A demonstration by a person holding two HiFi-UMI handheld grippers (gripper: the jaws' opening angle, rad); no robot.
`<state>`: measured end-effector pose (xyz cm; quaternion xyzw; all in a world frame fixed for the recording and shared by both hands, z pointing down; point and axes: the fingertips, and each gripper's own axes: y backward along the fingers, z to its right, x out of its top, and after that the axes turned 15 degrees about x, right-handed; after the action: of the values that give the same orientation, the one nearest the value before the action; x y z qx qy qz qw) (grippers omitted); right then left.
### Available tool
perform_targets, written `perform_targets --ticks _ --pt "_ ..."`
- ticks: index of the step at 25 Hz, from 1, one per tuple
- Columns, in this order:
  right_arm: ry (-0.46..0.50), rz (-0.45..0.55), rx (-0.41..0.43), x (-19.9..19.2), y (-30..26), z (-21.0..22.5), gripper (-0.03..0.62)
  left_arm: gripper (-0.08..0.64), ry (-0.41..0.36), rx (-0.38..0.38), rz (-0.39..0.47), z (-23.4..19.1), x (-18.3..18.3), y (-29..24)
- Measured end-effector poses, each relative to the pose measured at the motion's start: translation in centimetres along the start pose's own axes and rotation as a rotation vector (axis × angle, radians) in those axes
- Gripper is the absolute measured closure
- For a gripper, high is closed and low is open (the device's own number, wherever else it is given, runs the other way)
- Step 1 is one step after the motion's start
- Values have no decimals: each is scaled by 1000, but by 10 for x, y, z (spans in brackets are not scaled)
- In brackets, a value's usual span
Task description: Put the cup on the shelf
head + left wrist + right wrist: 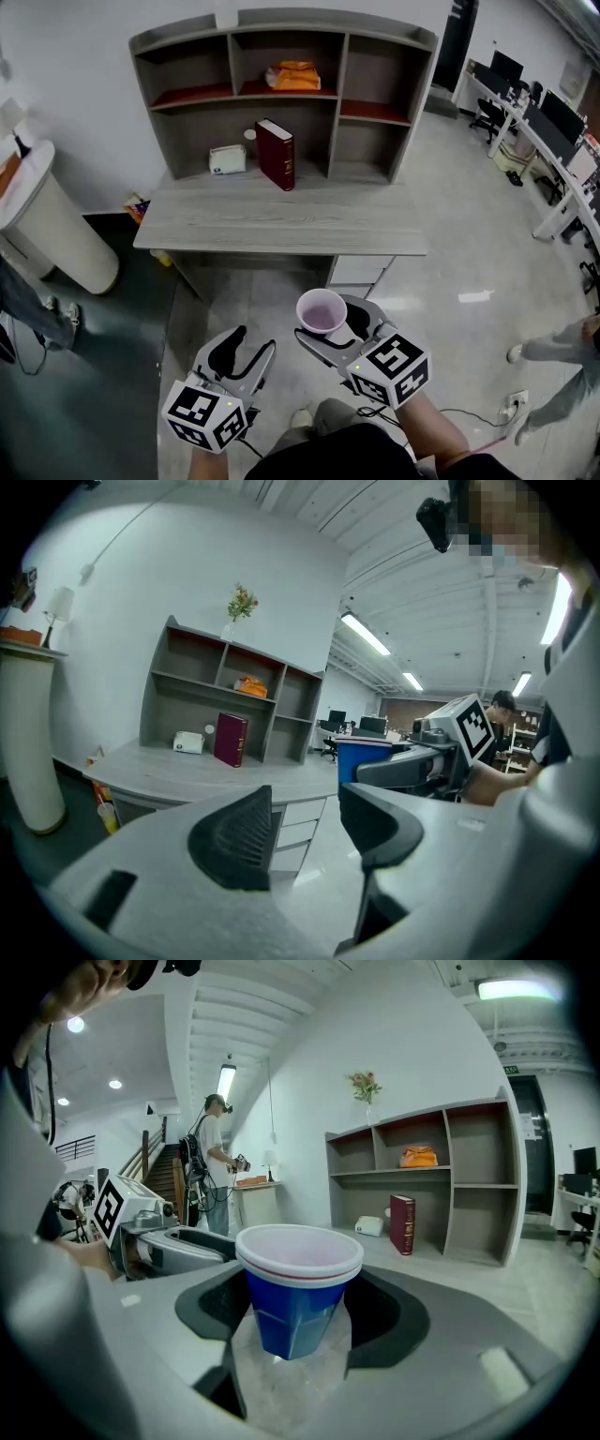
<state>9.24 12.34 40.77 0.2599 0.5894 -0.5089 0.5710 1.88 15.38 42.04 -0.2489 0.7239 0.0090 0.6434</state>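
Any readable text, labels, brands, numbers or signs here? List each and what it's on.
Nothing is legible in any view.
dark red hardcover book: any cover print is too small to read.
small white box: markings blurred.
blue plastic cup with white rim: no print visible.
black-and-white marker cubes: square patterns only, no words.

Glossy plastic cup (298, 1309), matt wood-grain desk (281, 230)

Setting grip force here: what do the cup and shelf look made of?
The cup looks like thin plastic, glossy blue outside, pale inside, with a rolled rim. The shelf looks like matte grey wood-grain laminate board; streaky grain shows, core unclear.
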Motion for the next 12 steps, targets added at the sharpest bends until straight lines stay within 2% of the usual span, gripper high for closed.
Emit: perform_targets --ticks 6,12 --pt "5 -8 21 11 -22 34 284 347 -4 4 0 -15 13 -31" --pt "20 -30 74 25 -42 75 284 347 18 41 -2 -30 29 -72"
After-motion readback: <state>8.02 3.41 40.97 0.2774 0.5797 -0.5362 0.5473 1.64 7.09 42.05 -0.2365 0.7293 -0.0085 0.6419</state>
